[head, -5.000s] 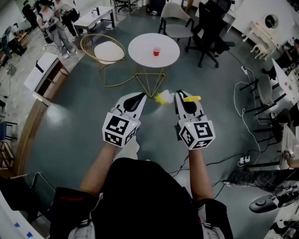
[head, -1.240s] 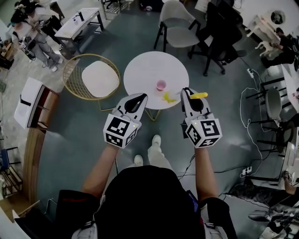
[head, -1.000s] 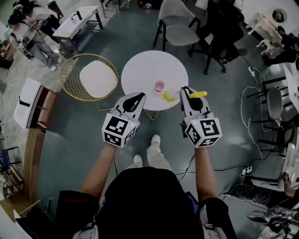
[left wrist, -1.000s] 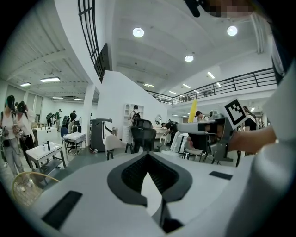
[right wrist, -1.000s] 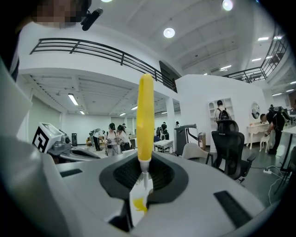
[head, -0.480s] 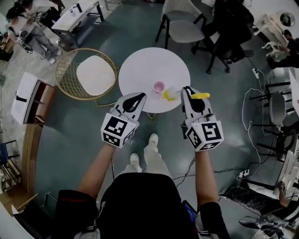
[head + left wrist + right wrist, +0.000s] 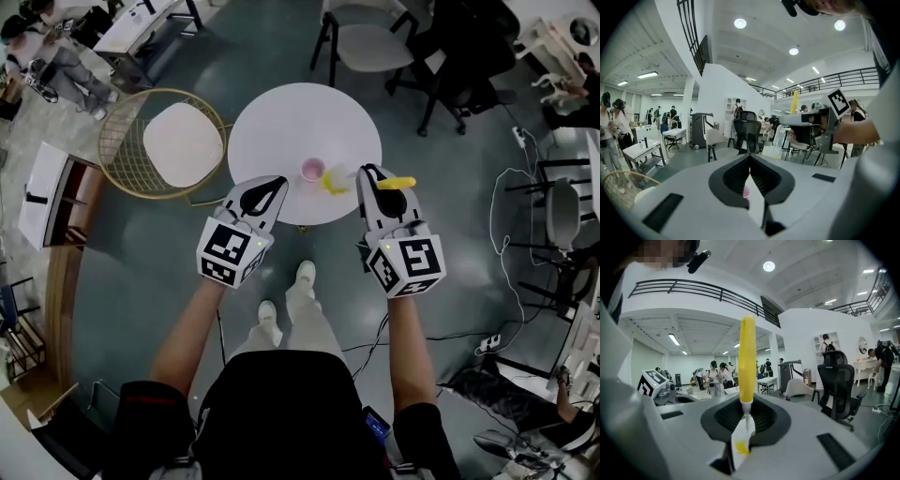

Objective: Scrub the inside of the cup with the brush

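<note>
Left gripper view: left gripper jaws pressed together, nothing held. Head view gives the layout: one pink cup on one round white table, near its 6 o'clock edge. One yellow brush, bristles at cup's 3 o'clock. Right gripper view shows right gripper pinching its stem. Grey floor, open office, wire chair at table's 9 o'clock

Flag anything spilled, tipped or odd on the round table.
Nothing stands out. The pink cup stands upright on the white table, no spill visible; the right gripper holds the yellow brush.
</note>
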{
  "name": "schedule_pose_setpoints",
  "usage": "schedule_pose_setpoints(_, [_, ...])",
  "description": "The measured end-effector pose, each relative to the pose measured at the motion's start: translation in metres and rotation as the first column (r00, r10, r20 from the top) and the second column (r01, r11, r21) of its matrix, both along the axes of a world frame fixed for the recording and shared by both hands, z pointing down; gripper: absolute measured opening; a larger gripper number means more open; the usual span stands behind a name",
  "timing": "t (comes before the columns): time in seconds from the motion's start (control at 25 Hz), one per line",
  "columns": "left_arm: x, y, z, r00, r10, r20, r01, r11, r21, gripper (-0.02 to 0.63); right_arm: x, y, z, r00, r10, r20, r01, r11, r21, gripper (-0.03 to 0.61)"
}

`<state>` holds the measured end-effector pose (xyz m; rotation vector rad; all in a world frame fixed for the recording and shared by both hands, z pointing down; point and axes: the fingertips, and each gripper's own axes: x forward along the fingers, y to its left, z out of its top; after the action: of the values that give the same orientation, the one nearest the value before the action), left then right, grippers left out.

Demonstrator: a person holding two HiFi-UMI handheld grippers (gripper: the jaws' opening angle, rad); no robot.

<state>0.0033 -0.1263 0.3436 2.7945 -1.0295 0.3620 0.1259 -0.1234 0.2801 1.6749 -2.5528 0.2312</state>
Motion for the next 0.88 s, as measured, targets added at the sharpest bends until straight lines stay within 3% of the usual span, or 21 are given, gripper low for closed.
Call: schedule_pose_setpoints(0.88, [0.018,-0.046,0.077,1.000,-0.008,0.018,0.009,0.998,-0.062,0.015,-0.001,-0.055,0.062,0.999,-0.055,0.001,0.055,0.997,-0.054,0.048])
